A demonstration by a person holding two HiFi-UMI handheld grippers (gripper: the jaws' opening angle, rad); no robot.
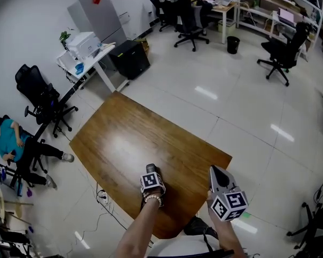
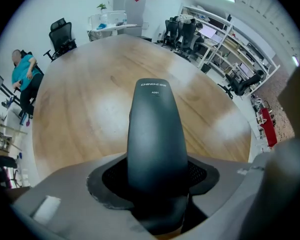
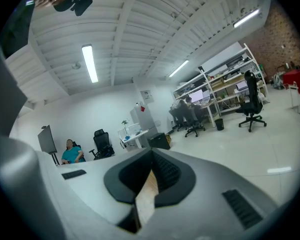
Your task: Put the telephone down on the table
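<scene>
The brown wooden tabletop (image 1: 124, 138) is occupying the middle of a pale tiled floor (image 1: 247, 112), with black office chairs (image 1: 40, 93) standing around the room. A person in a teal top (image 1: 8, 136) is sitting well apart from it at the left.

The left gripper (image 1: 151, 174) is hanging over the near part of the tabletop and pointing steeply down at it. Its fingers (image 2: 65, 194) are standing partly apart, and their dark pads are clamping the thick end of the black telephone (image 2: 157, 129). The handset is projecting beyond the fingers toward the wood. Whether its far end is touching the surface cannot be told.

The right gripper (image 1: 214, 171) is hovering near the tabletop's right-hand near edge and pointing almost level across the room. Its fingers (image 3: 90, 184) are meeting at the tips, leaving only a thin slit behind them, and are holding nothing.
</scene>
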